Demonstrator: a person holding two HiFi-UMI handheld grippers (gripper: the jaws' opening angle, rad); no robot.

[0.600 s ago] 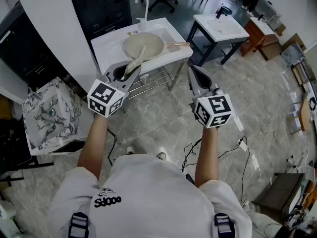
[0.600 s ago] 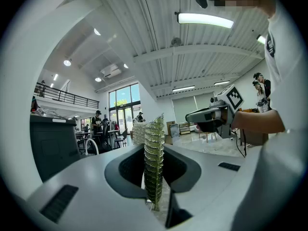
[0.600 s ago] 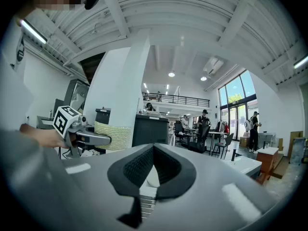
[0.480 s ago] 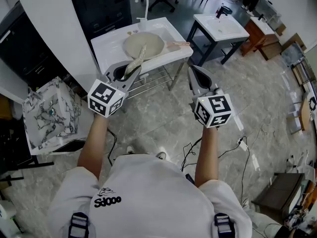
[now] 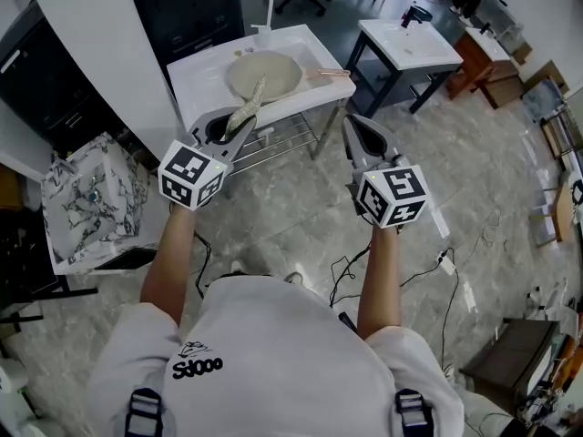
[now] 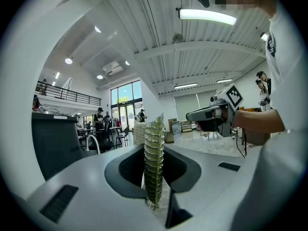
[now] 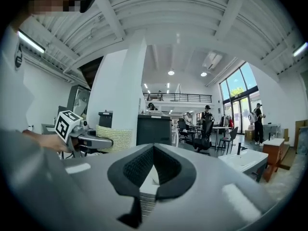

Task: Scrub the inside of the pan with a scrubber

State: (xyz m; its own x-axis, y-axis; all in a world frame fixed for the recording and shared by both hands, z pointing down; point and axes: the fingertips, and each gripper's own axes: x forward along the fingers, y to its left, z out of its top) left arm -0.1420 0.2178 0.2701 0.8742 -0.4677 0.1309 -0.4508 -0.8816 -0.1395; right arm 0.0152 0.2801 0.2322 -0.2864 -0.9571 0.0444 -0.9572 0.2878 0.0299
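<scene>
2 claws, barely moved from a moment ago: your left claw (image 5: 239,122) grips the scrubber (image 6: 154,162), right claw (image 5: 352,126) closed empty, pan (image 5: 265,73) lying in the sink (image 5: 196,85) well ahead, scrubbing unstarted.

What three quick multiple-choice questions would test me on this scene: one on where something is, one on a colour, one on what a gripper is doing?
1. Where is the pan?
A) in the sink
B) on the floor
C) on a stove

2. What colour is the scrubber?
A) bright red
B) yellow-green
C) blue

3. What is the left gripper doing?
A) hanging open and empty
B) gripping the pan handle
C) pinching the scrubber

Answers:
1 A, the pan lies in the white basin ahead of the person.
2 B, its mesh shows yellow-green in the left gripper view.
3 C, the jaws are closed on the scrubber, while the right gripper is shut and empty.
</scene>
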